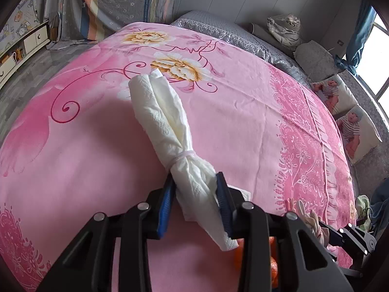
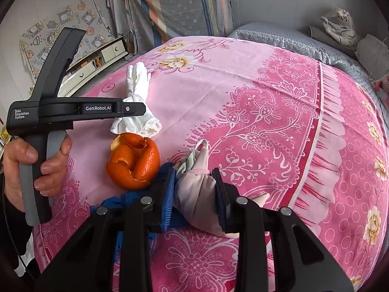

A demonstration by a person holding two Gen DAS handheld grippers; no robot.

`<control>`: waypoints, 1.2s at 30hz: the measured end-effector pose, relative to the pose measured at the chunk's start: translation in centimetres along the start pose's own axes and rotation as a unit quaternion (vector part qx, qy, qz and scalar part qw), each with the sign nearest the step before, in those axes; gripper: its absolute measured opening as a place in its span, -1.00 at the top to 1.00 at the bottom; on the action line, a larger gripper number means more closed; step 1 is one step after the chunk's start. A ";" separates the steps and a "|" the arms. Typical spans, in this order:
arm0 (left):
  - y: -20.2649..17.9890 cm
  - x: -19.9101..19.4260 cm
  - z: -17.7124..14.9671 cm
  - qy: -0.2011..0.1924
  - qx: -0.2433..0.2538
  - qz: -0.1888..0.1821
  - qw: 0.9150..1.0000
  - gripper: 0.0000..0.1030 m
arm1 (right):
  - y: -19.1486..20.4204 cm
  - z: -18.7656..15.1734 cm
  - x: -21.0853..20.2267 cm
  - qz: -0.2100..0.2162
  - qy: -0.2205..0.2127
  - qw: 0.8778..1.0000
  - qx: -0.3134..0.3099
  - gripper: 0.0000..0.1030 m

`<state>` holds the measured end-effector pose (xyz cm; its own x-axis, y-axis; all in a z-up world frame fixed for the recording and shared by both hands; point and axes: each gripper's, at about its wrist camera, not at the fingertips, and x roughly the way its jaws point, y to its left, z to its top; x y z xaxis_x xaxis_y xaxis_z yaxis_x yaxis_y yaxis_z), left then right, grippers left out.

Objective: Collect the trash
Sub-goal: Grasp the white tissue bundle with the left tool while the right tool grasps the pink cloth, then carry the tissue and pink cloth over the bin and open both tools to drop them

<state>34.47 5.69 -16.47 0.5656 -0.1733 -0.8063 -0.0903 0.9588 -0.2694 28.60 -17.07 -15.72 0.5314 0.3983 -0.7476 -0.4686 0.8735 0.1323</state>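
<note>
My left gripper [image 1: 195, 182] is shut on a white paper-towel bundle [image 1: 163, 112] tied near its middle with a pale band, held just above the pink floral bedsheet [image 1: 243, 121]. The bundle also shows in the right wrist view [image 2: 137, 82], with the left gripper's black body [image 2: 73, 109] across it. My right gripper [image 2: 194, 177] is shut on a pale pink and green cloth wad [image 2: 197, 185]. An orange peel [image 2: 133, 163] lies on the sheet just left of the right gripper, below the towel's lower end.
A blue cloth [image 2: 128, 199] lies under the right gripper's left finger. Grey bedding [image 1: 218, 29], a plush tiger [image 1: 284, 31] and baby-print pillows [image 1: 340, 102] line the far and right side. A white cabinet [image 1: 14, 53] stands at left.
</note>
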 end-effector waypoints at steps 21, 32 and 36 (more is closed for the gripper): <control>-10.0 -15.2 -5.4 -0.127 0.107 -0.086 0.982 0.47 | -3.1 -3.9 -11.7 -0.022 -0.073 0.996 0.053 0.52; -18.6 -18.1 -9.9 -0.128 0.201 -0.151 0.959 0.47 | -8.7 -9.4 -18.5 -0.077 -0.116 0.982 0.125 0.52; -21.6 -18.6 -11.2 -0.123 0.230 -0.171 0.950 0.47 | -10.8 -11.3 -21.1 -0.100 -0.133 0.974 0.153 0.52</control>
<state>16.72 -14.30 -1.56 0.6772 -0.4896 -0.5493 0.4696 0.8623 -0.1897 14.49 -38.06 -8.75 0.7744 0.2336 -0.5880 -0.1257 0.9676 0.2188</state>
